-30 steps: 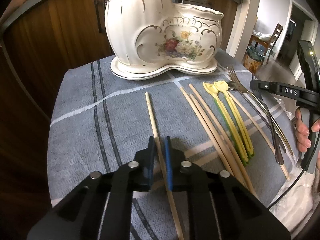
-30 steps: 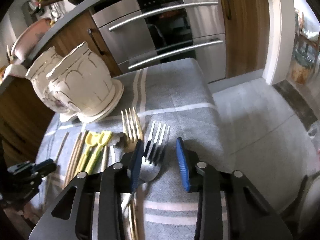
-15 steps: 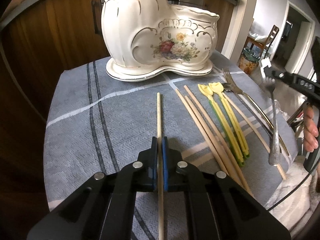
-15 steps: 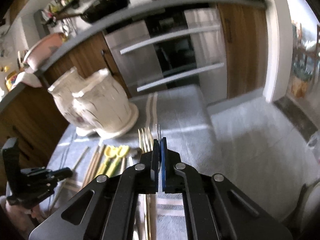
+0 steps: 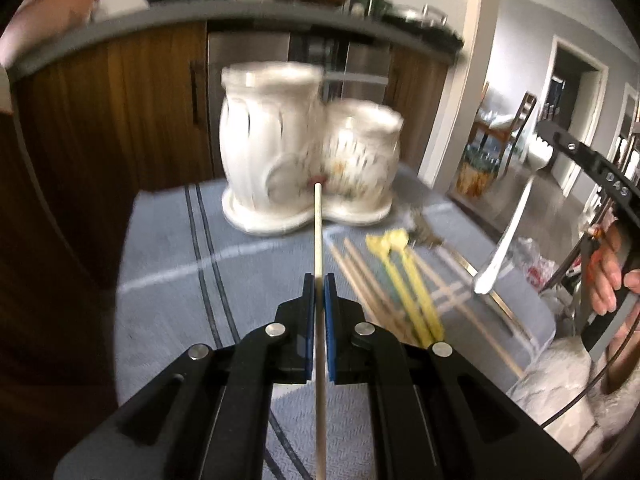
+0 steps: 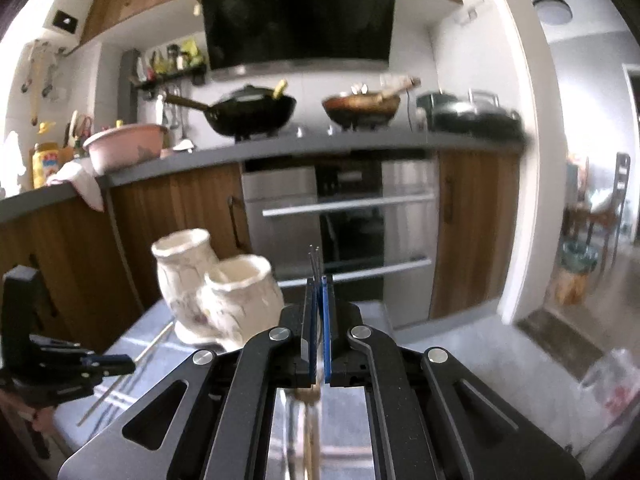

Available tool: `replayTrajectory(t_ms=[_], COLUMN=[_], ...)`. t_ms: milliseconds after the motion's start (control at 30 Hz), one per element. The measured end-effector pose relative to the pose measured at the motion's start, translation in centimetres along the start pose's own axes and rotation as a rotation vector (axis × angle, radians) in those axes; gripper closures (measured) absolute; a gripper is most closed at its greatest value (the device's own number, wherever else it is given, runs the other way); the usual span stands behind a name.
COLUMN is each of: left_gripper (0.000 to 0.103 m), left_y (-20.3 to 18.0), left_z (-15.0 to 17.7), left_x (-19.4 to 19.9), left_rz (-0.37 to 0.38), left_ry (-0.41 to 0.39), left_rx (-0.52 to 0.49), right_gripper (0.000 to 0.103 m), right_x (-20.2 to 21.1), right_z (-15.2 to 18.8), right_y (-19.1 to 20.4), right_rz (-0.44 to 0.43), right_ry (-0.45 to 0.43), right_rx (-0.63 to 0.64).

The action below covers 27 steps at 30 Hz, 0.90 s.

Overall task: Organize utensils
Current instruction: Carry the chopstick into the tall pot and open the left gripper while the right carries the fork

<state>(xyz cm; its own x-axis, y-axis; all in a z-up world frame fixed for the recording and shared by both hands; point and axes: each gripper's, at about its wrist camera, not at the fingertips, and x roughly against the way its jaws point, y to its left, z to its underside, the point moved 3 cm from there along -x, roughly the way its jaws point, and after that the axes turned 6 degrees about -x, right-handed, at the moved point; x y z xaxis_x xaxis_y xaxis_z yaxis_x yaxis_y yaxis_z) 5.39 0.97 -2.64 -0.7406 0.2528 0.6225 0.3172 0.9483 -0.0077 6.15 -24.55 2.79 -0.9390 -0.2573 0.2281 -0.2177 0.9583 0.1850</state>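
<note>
While my left jaws (image 5: pixel 319 280) clamp a chopstick (image 5: pixel 318 232) clear above the surface (image 5: pixel 168 248), my right jaws (image 6: pixel 319 284) grip a fork (image 5: pixel 506 236) in open air; beyond, the holder (image 5: pixel 304 160) stands near the far edge.

holder (image 5: pixel 308 160) at cloth's (image 5: pixel 168 264) far end | chopsticks (image 5: pixel 360 276), spoons (image 5: pixel 404 272) lying before it, rightward

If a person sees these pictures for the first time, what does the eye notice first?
First, the white double ceramic holder at the far end of the grey cloth. Then the left gripper, shut on a wooden chopstick aimed at the holder, and the right gripper holding a silver fork in the air.
</note>
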Motion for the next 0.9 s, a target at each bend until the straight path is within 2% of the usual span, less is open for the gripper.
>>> replayTrajectory(t_ms=[133, 300, 533, 700, 900], left_gripper=[0.098, 0.098, 0.099, 0.099, 0.098], left_y=[-0.1, 0.9, 3.4, 3.6, 3.8], left_z=[-2.3, -5.9, -13.1, -17.3, -20.1], left_x=[2.6, 4.4, 5.5, 3.8, -0.4], left_rz=[-0.013, -0.002, 0.013, 0.026, -0.054], left_ry=[-0.113, -0.201, -0.359, -0.446, -0.474], left_rx=[-0.02, -0.018, 0.027, 0.025, 0.003], right_gripper=[0.1, 0.1, 0.1, 0.1, 0.1], right_x=[0.3, -0.1, -2.1, -4.5, -7.2], right_z=[-1.6, -4.6, -8.5, -10.0, -9.0], right_y=[1.4, 2.7, 4.1, 4.3, 3.4], right_rz=[-0.01, -0.012, 0.0, 0.063, 0.116], right_ry=[-0.029, -0.068, -0.146, -0.201, -0.204], right_rx=[0.013, 0.01, -0.021, -0.04, -0.092])
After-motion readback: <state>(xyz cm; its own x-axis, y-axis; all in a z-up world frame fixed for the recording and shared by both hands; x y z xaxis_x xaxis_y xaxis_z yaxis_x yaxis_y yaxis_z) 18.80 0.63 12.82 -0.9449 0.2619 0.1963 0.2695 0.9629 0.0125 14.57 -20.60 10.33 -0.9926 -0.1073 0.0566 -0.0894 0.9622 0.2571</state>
